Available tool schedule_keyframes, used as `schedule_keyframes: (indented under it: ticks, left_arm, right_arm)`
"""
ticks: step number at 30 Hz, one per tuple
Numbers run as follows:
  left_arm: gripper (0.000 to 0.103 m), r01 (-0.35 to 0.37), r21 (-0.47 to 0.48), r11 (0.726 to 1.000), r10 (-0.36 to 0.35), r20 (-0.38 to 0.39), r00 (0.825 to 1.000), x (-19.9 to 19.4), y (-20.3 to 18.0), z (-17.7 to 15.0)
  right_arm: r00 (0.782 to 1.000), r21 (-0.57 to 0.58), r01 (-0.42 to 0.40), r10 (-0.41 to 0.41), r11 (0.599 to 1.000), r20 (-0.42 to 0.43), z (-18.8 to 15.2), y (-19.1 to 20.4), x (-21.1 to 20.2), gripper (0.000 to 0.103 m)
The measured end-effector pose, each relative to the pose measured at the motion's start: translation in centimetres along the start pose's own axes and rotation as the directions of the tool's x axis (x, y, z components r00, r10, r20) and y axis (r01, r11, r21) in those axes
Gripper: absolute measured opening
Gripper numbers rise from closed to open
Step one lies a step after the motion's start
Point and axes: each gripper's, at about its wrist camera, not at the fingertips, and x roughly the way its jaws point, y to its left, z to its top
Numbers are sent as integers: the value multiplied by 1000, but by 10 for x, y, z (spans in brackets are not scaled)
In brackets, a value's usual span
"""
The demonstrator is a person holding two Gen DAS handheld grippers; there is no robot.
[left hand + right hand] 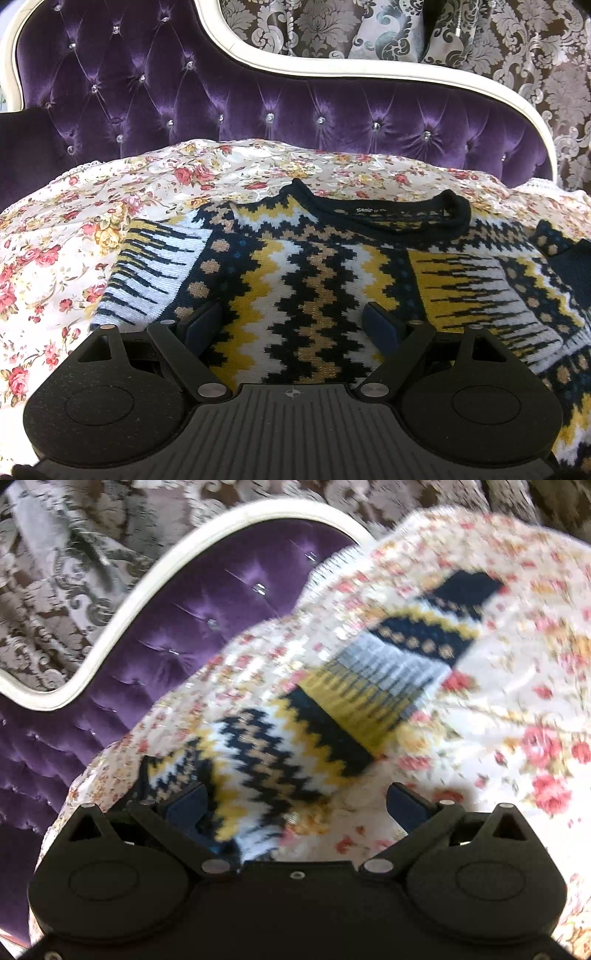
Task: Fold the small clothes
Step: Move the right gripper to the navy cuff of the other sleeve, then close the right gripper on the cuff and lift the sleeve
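1. One sweater (314,280) is seen, and no second garment is shown in either view.
2. Two tools are counted: the left tool (293,325) and the right tool (295,805), each with two dark blue pads.
3. One flowered bedspread (74,229) is spread on the bed, and one purple tufted headboard (221,96) with a white frame is seen behind it; patterned wallpaper (535,66) lies beyond.
4. The sweater is laid flat on the bedspread, with its dark collar (388,214) toward the headboard (a small label with the word "Semir" is read inside the neck).
5. The knit is worked in zigzag bands of navy, yellow, white and tan, with dotted navy strips and striped white and yellow panels on the sleeves.
6. One sleeve is spread to each side in the left view; in the right view (badly blurred) one sleeve (391,672) is seen stretched out over the bedspread.
7. The left tool is held wide apart just above the sweater's body, with nothing between its pads.
8. The right tool is spread wide as well, near the sweater's edge; whether cloth is touched cannot be told.
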Motion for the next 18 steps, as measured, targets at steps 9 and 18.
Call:
schedule_keyframes:
  ticks: [9,18]
  left_arm:
    - [84,0,-1,1000,0,0,1000,0,0,0]
    - [84,-1,-2,1000,1,1,1000,-1,0,0]
  right_arm:
    - [989,54,-145,145,988,11,-4,5,8,86]
    - [984,38,-169,166,985,61,-5,7,9,22]
